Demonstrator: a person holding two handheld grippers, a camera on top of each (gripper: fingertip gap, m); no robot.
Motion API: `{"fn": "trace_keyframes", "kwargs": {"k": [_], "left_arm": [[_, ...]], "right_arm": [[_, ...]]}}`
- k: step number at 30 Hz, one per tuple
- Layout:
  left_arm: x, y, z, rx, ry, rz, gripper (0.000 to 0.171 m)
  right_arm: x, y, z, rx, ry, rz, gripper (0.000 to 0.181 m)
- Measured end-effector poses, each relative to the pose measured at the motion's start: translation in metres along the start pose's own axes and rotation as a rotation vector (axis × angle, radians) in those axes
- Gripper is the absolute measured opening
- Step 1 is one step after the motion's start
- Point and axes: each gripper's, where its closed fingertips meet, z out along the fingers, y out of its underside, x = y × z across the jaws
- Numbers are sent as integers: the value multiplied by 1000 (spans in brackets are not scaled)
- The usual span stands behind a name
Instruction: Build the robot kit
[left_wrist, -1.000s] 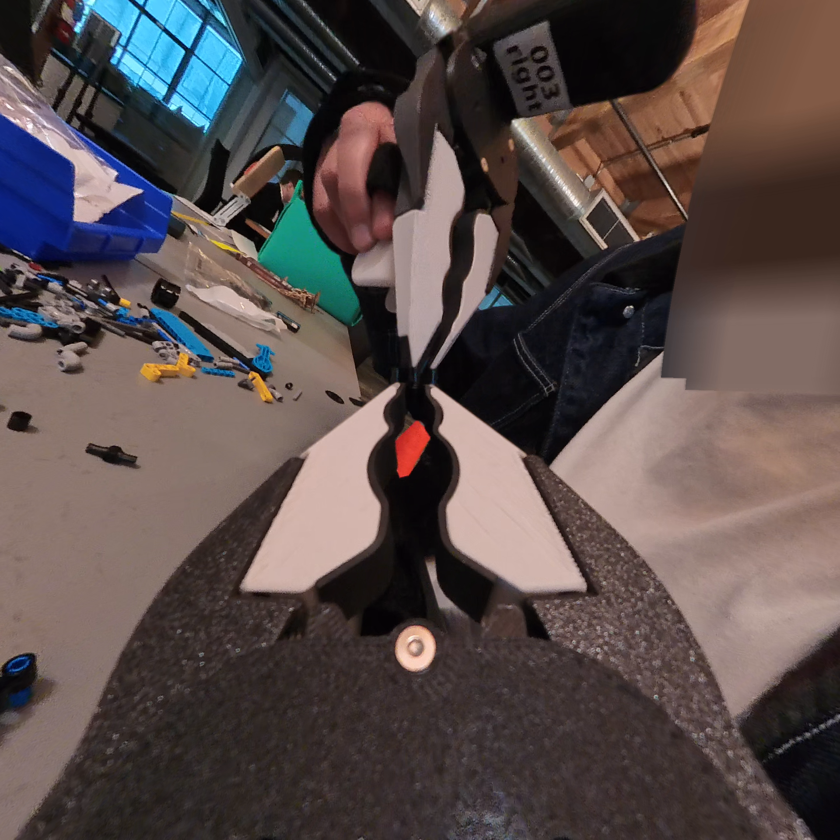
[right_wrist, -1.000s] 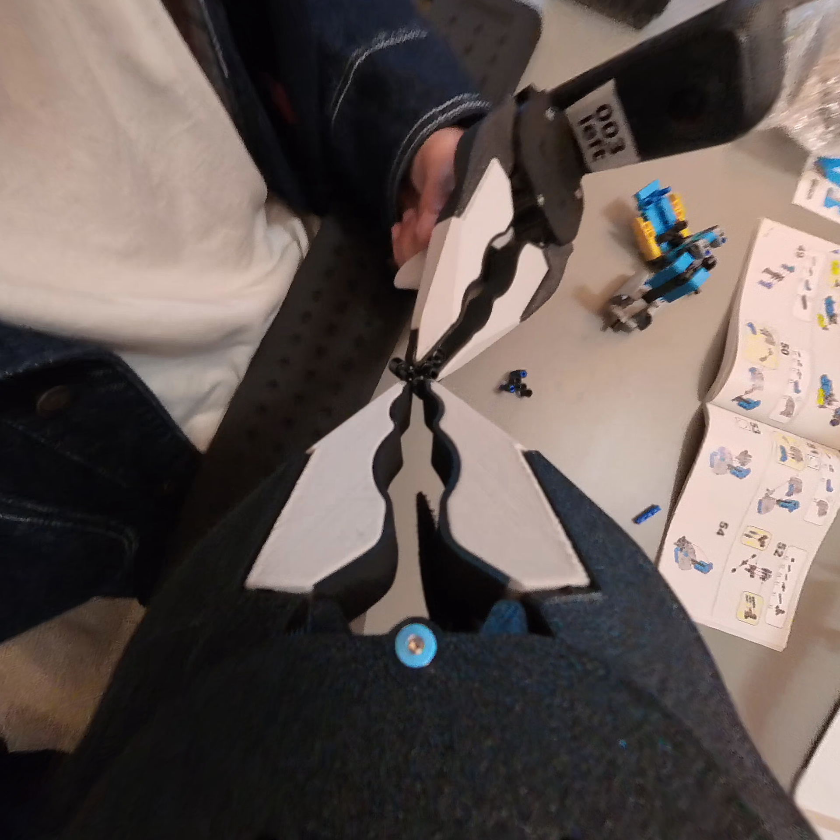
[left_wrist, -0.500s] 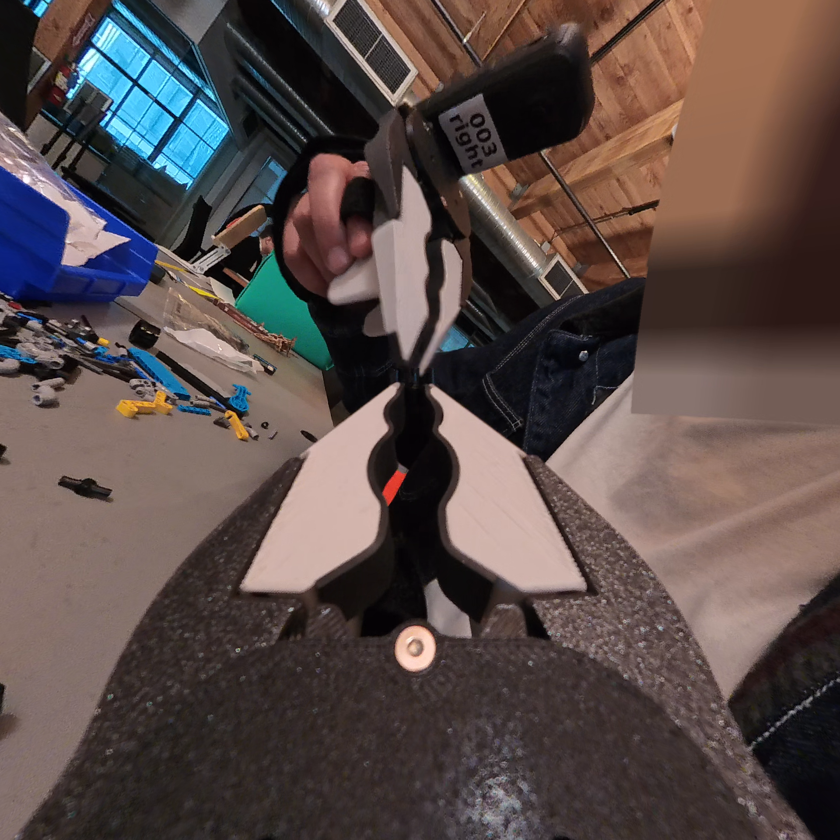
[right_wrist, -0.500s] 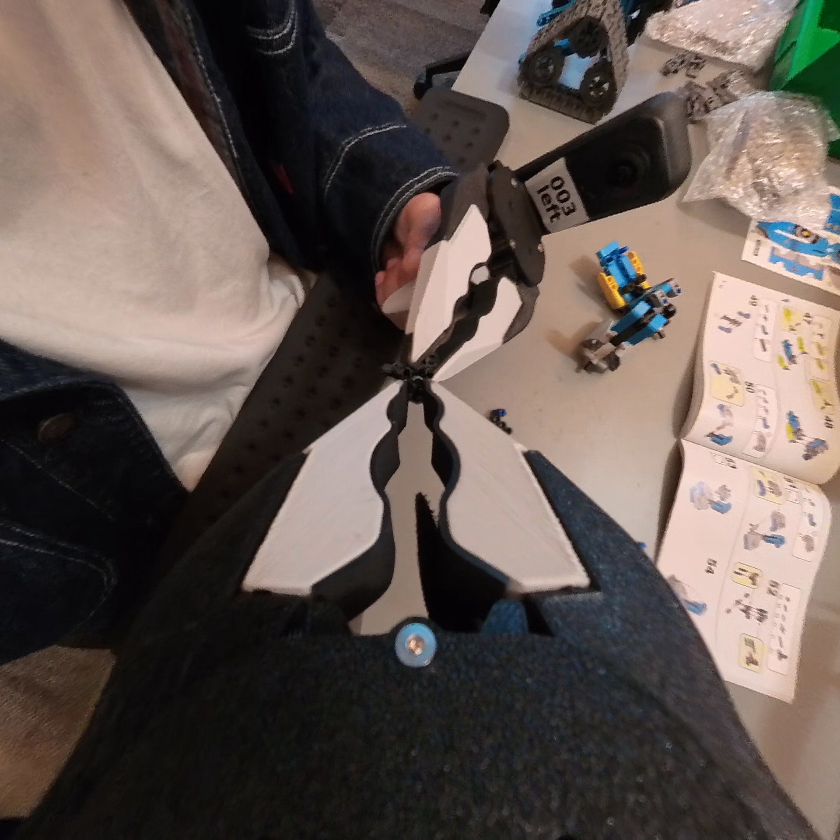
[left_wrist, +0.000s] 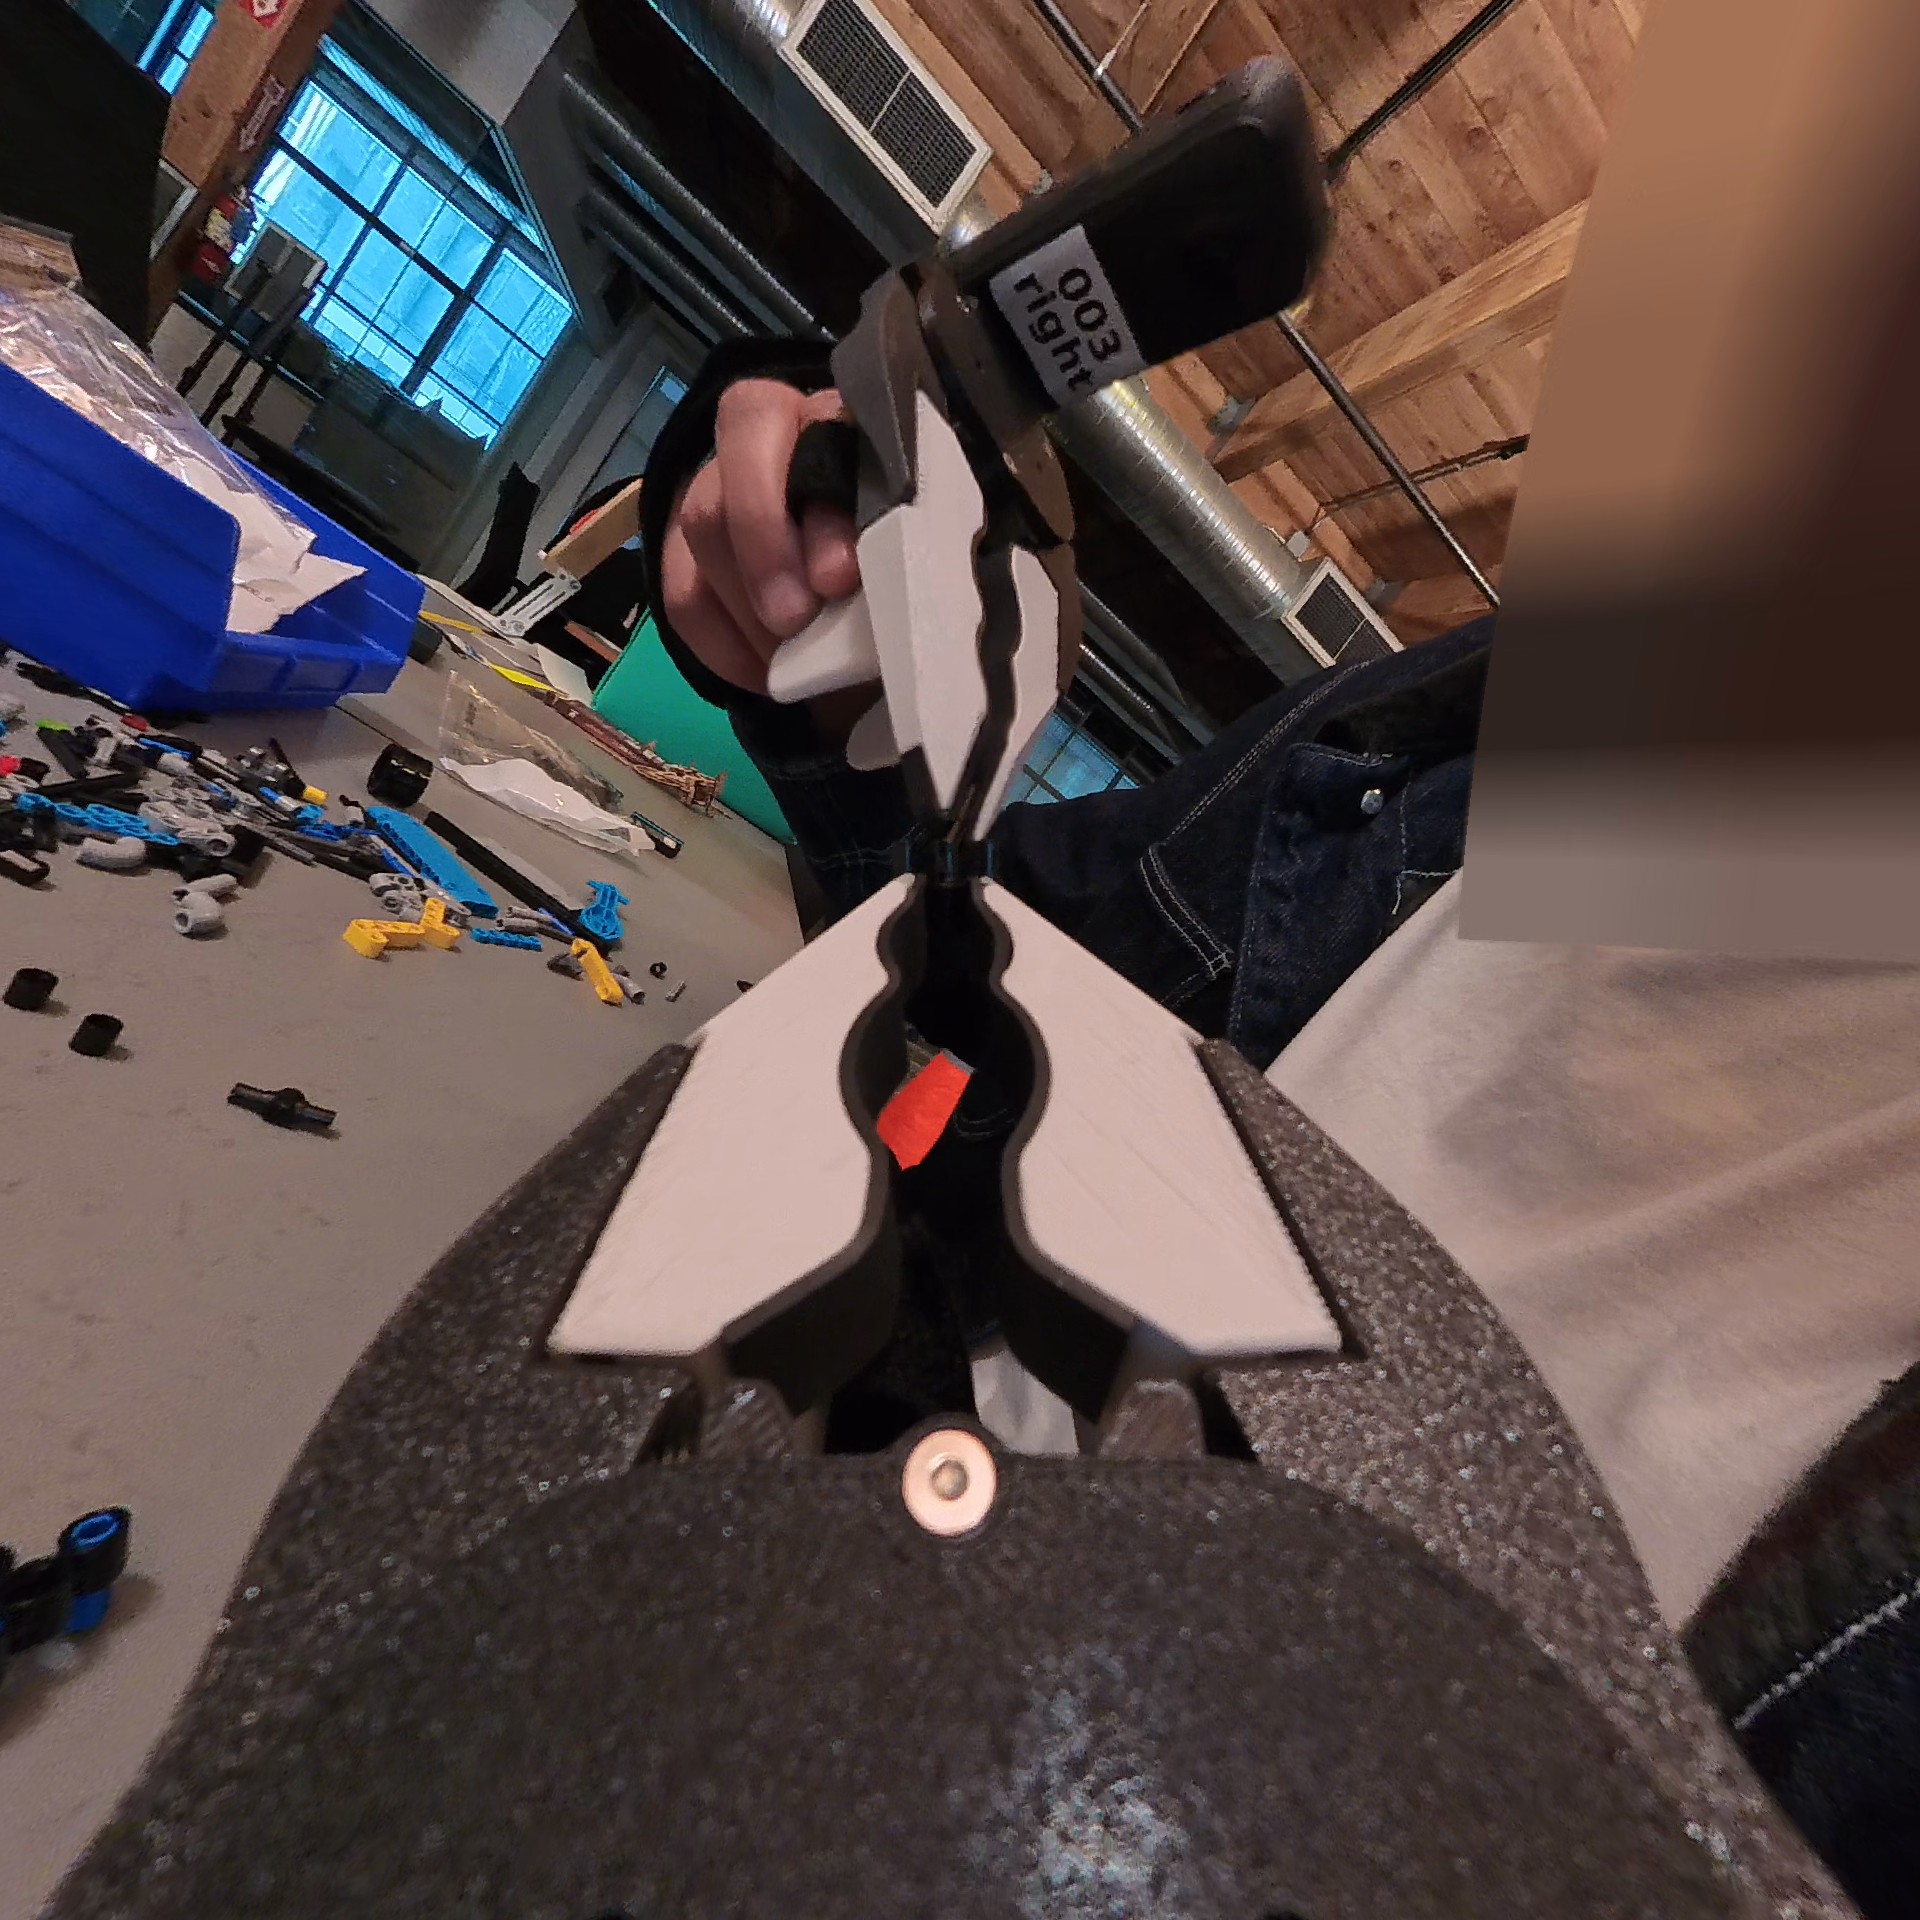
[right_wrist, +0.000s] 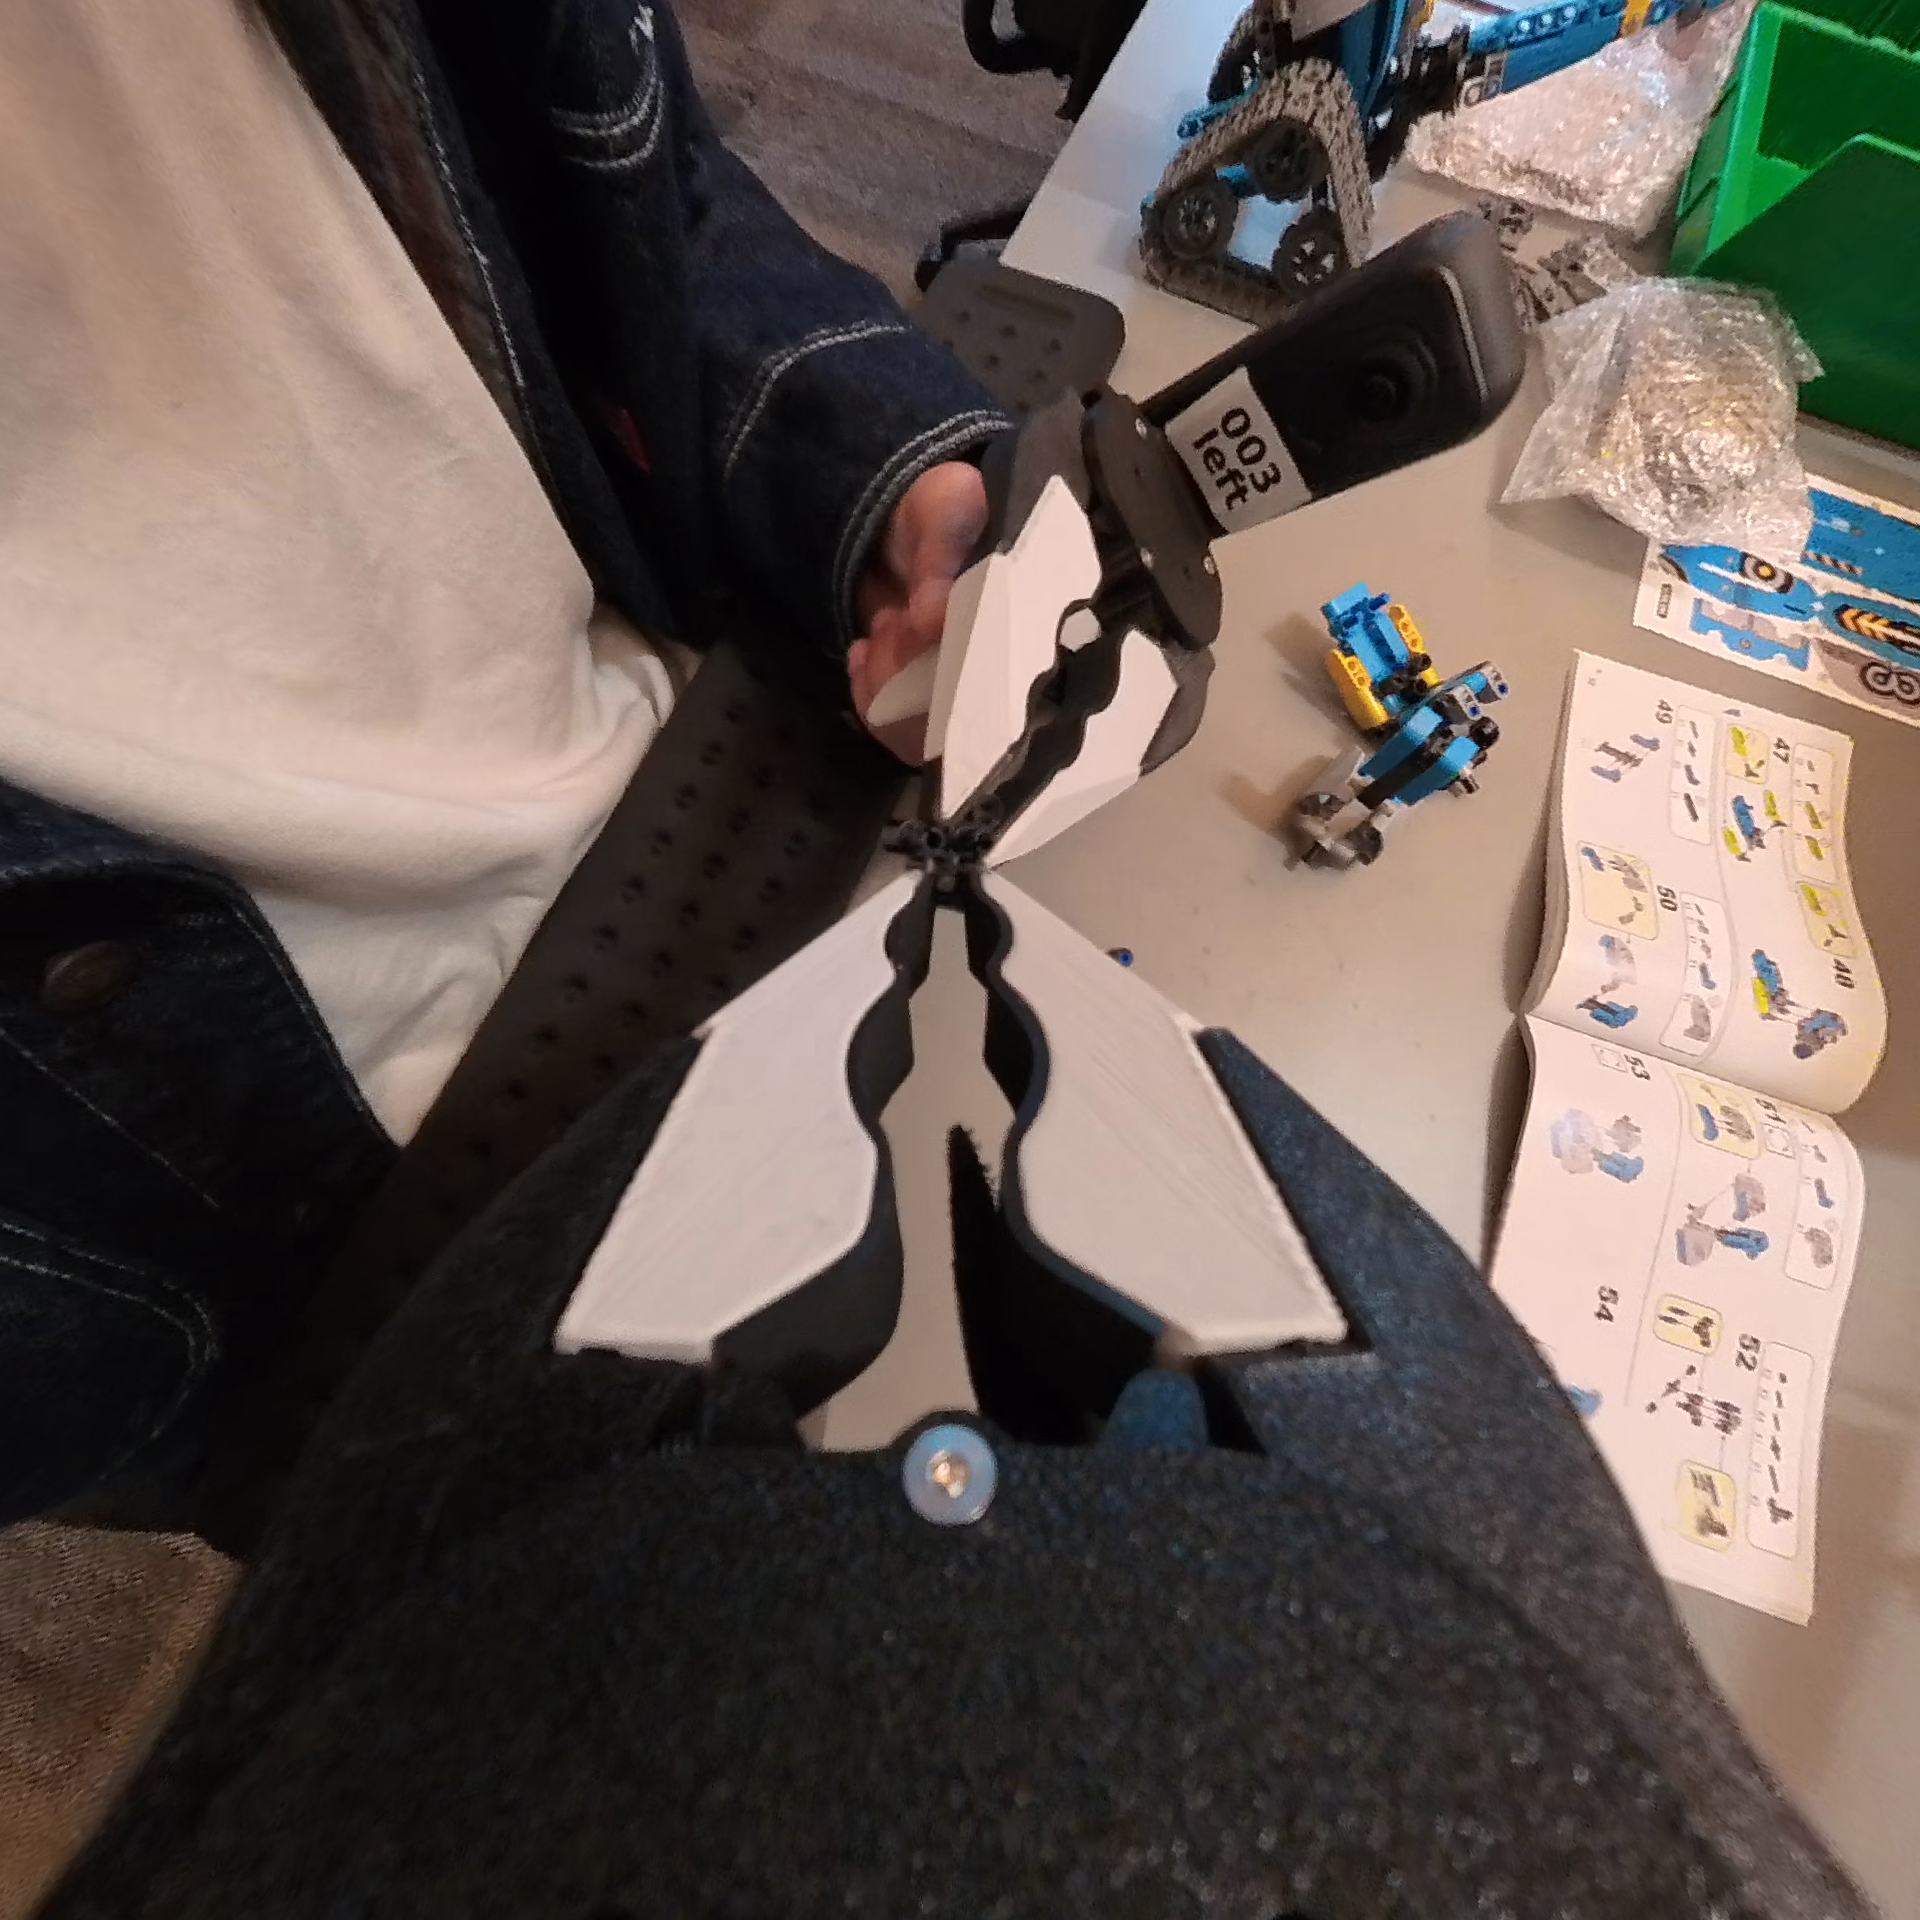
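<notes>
Moved: both grippers have risen since a second ago; the tracked blue model and green bin, then out of the right wrist view, now show beyond the tips.
Left gripper: fingers pressed together at the tips, pinching one end of the small black connector piece; seen from the other camera, it comes in from ahead and above.
Right gripper: tips closed on the same piece from the opposite side, meeting the left gripper tip to tip; in the left wrist view it reaches down from above.
Connector piece: held in the air between the two pairs of tips, clear of the grey table.
Right of the right gripper: an open instruction booklet flat on the table; a small blue and yellow build ahead of it.
Left of the left gripper: loose blue, yellow and black parts scattered on the table, a blue bin beyond them.
Behind the tips: a person in a white shirt and dark denim jacket.
</notes>
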Motion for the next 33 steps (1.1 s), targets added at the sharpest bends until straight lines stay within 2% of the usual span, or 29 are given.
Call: {"fn": "trace_keyframes", "kwargs": {"k": [9,15,24,33], "left_arm": [[2,4,3,-20,10,3,6],[6,7,5,-35,27,7,6],[4,-2,0,16,21,-5,6],[2,-4,-2,26,11,-3,7]], "right_arm": [[-7,2,6,2,-84,-15,5],[-14,1,6,-6,-198,82,4],[-2,-4,6,12,-71,28,5],[1,-4,6,34,-39,24,5]]}}
